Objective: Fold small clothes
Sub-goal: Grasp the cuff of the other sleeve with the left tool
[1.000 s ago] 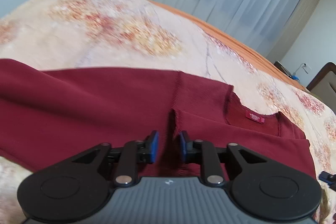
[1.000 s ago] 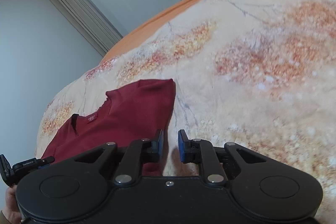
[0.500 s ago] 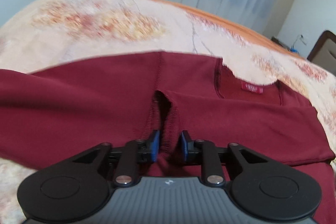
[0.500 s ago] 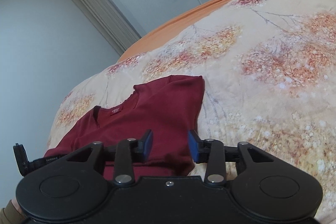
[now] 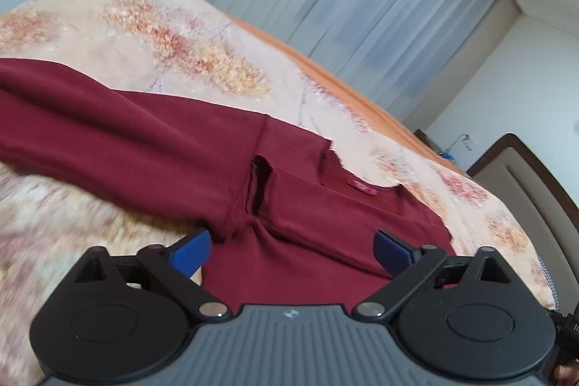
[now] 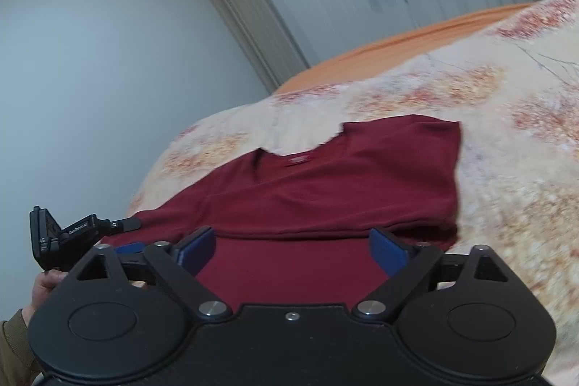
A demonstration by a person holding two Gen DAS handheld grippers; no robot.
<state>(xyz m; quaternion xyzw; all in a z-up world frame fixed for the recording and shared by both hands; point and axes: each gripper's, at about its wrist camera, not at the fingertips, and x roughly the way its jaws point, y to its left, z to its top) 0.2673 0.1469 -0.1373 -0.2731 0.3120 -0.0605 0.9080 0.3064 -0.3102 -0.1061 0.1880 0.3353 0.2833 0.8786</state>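
Note:
A dark red shirt (image 5: pixel 152 147) lies spread on the bed, its neck label (image 5: pixel 362 187) facing up and one sleeve stretching left. Its upper part is folded over the body, seen as a flat band (image 6: pixel 343 183) in the right wrist view. My left gripper (image 5: pixel 292 250) hovers just above the shirt near the sleeve seam, jaws still opening, nothing between the blue pads. My right gripper (image 6: pixel 292 250) hangs over the fold's near edge, jaws likewise opening and empty. The left gripper's body (image 6: pixel 65 234) and the hand holding it show at the left of the right wrist view.
The bed carries a cream cover with orange floral patches (image 5: pixel 188 46) and an orange sheet edge (image 6: pixel 416 38) at its far side. Grey curtains (image 5: pixel 362 6) hang behind. A brown headboard (image 5: pixel 524 183) stands at the right. Bare cover lies right of the shirt (image 6: pixel 514 190).
Both grippers let go of the shirt's folded edge and their jaws spread wide. Both pulled back and up from the cloth, which now lies folded over itself.

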